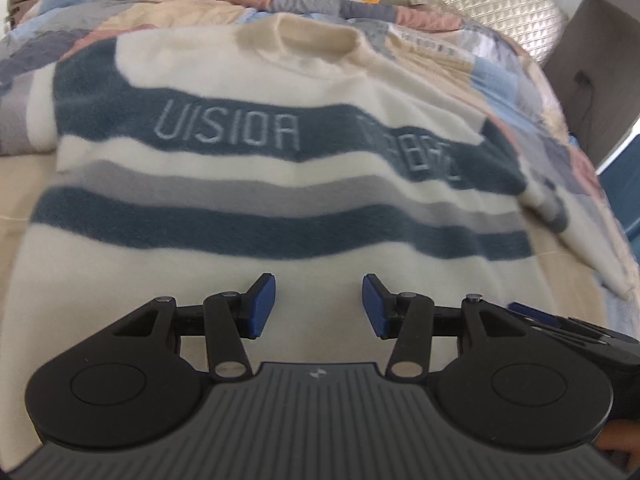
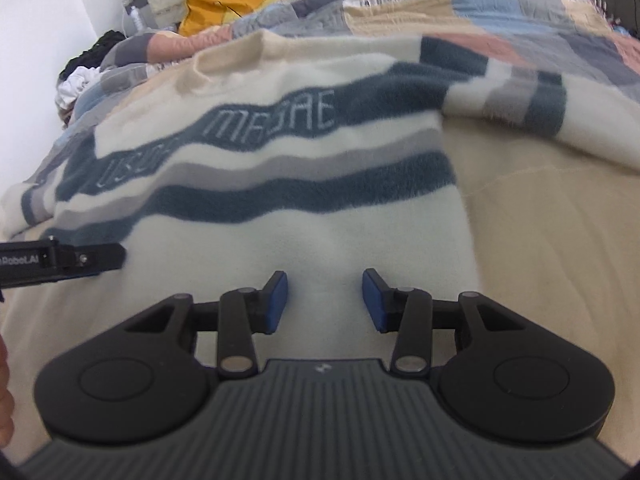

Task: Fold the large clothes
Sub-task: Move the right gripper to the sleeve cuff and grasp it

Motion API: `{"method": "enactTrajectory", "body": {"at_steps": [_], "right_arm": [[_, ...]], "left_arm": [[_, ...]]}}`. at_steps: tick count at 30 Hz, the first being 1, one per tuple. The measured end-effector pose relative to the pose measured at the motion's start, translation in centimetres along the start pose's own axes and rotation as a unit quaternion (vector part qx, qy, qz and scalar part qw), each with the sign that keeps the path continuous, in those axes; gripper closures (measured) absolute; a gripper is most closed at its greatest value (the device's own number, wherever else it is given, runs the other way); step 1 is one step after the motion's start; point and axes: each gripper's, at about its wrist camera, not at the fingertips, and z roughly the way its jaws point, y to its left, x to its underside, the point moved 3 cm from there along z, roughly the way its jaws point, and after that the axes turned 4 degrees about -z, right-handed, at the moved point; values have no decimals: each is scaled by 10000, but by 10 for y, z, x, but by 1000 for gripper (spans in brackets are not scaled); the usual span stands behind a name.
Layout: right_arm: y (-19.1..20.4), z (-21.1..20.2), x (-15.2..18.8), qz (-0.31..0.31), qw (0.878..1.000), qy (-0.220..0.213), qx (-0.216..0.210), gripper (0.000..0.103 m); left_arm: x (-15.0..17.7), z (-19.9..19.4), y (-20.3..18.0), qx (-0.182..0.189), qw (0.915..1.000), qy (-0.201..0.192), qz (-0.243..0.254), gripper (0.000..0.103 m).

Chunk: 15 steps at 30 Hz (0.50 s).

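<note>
Two grippers hang over a striped sweater [image 1: 280,208] spread flat on the bed [image 2: 540,220], neck toward the far quilt [image 1: 520,92] and yellow pillow [image 2: 240,4]. The left gripper [image 1: 319,306] gapes, empty, above the near hem; the right gripper [image 2: 325,301] beside it, jaws parted, holds nothing.

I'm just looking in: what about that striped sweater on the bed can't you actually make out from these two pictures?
- Sweater hem: in both views the gripper bodies cover the near edge.
- Lettering: the second word is smeared by blur in the left wrist view; the first word is small and blurred in the right wrist view.
- Left sleeve: runs off the left edge of the right wrist view.
- Right sleeve: its cuff is cut off by the right edge.
</note>
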Motion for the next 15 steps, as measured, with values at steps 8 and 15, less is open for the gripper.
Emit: {"method": "enactTrajectory", "body": {"at_steps": [8,15], "right_arm": [[5,2,-1,-22,10000,4,84,57],[-29,-28,-12,777,9962,-393,-5,58]], "left_arm": [[8,11,2,-90,9999,-19,130,49],[10,1,7,100,9998,41,-147,49]]}}
